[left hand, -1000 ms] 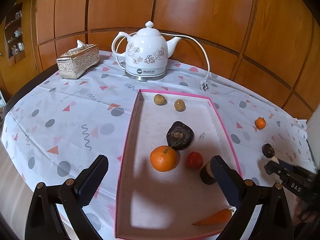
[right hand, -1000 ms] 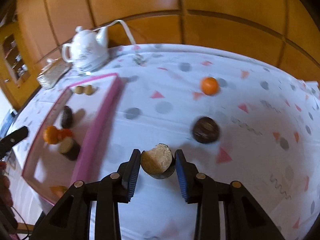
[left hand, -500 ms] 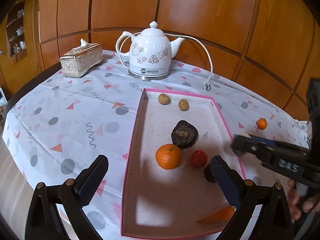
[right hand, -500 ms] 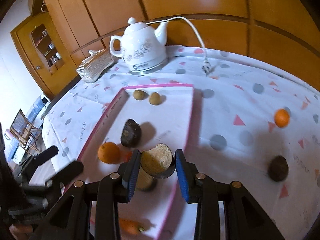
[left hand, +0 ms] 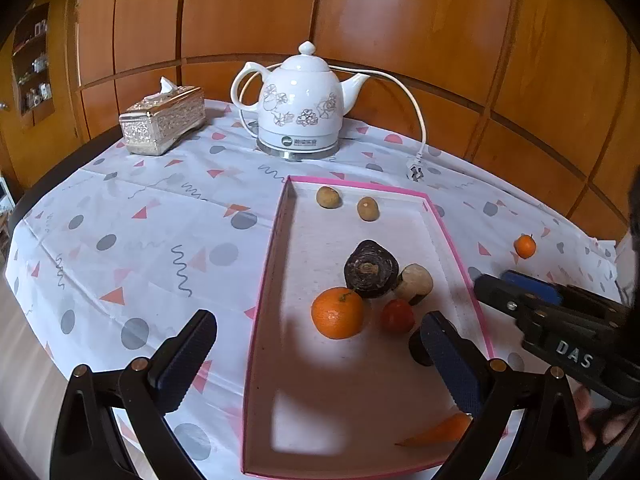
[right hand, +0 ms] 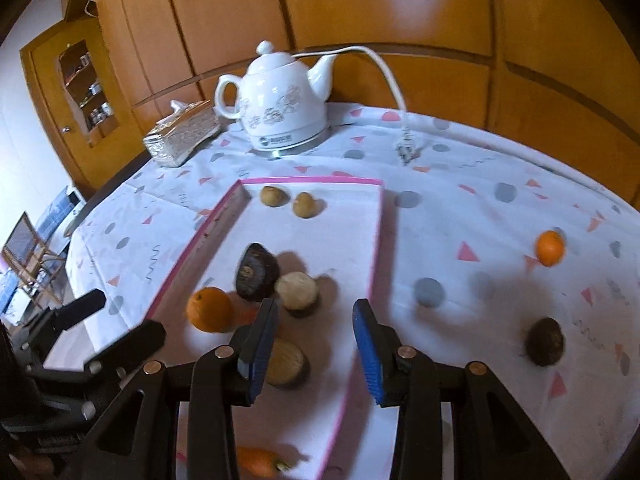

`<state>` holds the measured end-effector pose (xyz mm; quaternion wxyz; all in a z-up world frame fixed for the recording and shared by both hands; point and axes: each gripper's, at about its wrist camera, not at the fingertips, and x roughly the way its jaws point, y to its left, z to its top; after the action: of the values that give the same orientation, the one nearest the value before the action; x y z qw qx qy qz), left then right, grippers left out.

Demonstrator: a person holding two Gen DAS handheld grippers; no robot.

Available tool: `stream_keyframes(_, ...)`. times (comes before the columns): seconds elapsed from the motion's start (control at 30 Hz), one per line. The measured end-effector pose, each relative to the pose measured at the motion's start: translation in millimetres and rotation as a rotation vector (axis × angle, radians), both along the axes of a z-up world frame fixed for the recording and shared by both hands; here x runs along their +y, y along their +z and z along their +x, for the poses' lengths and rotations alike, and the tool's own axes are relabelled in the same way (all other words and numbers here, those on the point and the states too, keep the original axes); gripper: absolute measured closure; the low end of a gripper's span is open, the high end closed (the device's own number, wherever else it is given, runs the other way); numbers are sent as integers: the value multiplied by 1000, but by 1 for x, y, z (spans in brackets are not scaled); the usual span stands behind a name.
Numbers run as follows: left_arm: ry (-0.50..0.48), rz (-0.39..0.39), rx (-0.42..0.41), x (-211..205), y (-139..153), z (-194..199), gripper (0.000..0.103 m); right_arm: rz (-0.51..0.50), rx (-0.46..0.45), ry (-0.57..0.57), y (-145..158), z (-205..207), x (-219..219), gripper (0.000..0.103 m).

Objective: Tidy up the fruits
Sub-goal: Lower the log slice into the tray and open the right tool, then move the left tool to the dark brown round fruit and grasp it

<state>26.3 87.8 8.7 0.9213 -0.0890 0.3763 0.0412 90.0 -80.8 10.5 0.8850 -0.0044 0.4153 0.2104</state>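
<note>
Right hand-held gripper [right hand: 316,336] has carried pale cut-faced dark-skinned fruit piece [right hand: 297,290] from tabletop into pink-rimmed white tray [right hand: 378,220]; jaws just opening, now spread, nothing between pads. Piece rests in tray, touching dark purple wrinkled fruit [right hand: 255,266] at its 3 o'clock. Large orange [right hand: 210,309] at 7 o'clock of dark fruit. Left hand-held gripper [left hand: 316,354] spread wide, empty. Small orange [right hand: 550,247] and dark round fruit [right hand: 545,342] lie on patterned tabletop [right hand: 480,216], 3 o'clock of tray.

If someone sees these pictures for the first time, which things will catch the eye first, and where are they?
The white teapot with flower print stands at the back of the table, beside a shiny tissue box. In front lies the pink-rimmed tray, holding a big orange next to a dark round fruit. A small orange sits alone on the cloth to the right.
</note>
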Motion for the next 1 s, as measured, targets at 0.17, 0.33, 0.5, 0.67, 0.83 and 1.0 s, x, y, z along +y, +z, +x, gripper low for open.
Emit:
stream_keyframes(0.17, -23, 7, -4, -7, 2, 1, 0, -2, -6, -85, -2, -11, -28, 64)
stream_keyframes(0.33, -46, 20, -8, -16, 5, 0, 0, -11, -15, -176, -3, -19, -60, 64)
stream_keyframes(0.5, -76, 35, -15, -28, 9, 1, 0, -29, -31, -277, -4, -27, -96, 64)
stream_keyframes(0.67, -115, 42, -13, -45, 11, 3, 0, -30, -21, -369, -9, -33, -128, 64)
stream_keyframes(0.83, -164, 45, -9, -62, 13, 5, 0, -26, -10, -431, -13, -39, -152, 64)
stream_keyframes(1.0, -233, 49, -4, -82, 14, 9, 0, -31, -9, -476, -15, -43, -169, 64)
